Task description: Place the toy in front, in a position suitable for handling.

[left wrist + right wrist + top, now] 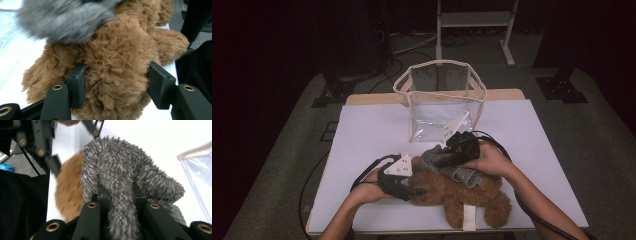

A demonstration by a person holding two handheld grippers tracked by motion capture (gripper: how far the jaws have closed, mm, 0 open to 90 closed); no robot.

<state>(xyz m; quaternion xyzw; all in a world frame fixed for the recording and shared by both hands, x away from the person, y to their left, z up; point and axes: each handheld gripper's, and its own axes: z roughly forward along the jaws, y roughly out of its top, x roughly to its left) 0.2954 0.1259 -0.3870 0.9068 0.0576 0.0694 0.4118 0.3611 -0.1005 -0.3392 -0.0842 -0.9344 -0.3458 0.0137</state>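
Observation:
A brown plush toy lies on the white table top near the front edge. A grey plush toy rests on top of it. My left gripper comes in from the left, and in the left gripper view its jaws press into the brown fur on both sides. My right gripper reaches in from the right. In the right gripper view it is shut on a limb of the grey plush toy, with the brown toy underneath.
A clear bag with cream trim stands open just behind the toys; its edge is close on the right of the right gripper view. Bare white table top lies to the left and right. A metal stand is on the floor beyond.

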